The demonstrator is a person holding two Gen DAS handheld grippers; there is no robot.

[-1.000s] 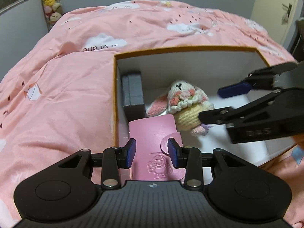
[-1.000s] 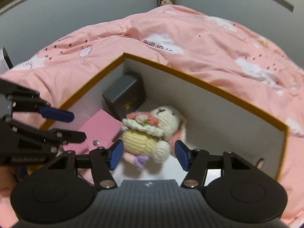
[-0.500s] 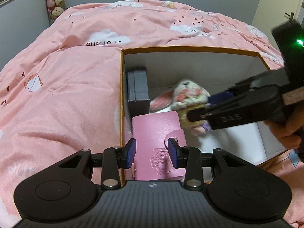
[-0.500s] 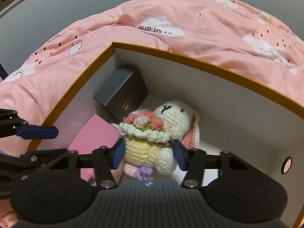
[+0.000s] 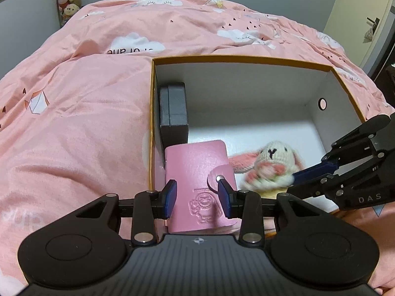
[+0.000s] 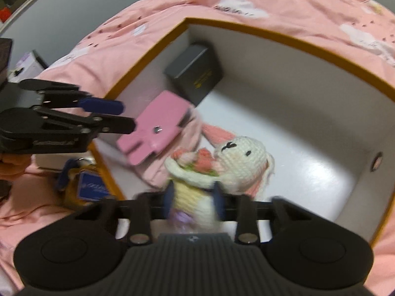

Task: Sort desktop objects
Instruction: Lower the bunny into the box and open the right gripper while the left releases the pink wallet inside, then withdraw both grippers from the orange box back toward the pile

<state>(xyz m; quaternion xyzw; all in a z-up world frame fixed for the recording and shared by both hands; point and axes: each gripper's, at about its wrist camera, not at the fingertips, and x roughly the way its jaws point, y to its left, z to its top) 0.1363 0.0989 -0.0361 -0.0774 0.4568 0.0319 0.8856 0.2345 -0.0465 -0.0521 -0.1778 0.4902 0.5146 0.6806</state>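
A pink quilt printed with white clouds (image 5: 93,128) is spread beneath everything, and on it an open cardboard box with an orange rim and white inner walls (image 5: 246,83) is set. Inside the box, a dark grey rectangular case (image 5: 172,109) is stood against the left wall at the far corner. In front of it, at the near left corner, a pink leather card wallet with a snap tab and an embossed figure (image 5: 197,172) is leaned, tilted, against the wall. A white crocheted rabbit with pink ears, a flower collar and a pale yellow body (image 6: 237,162) is found to the right of the wallet, near the front wall; it is blurred in both views. The right gripper (image 6: 193,203) is seen closed narrowly about the rabbit's yellow body, the blue pads pressed on either side. The left gripper (image 5: 197,194) is held partly spread over the wallet's lower half, its blue pads apart and clasping nothing. Outside the box, a small yellow and blue object (image 6: 84,185) is seen lying on the quilt; its nature cannot be told.
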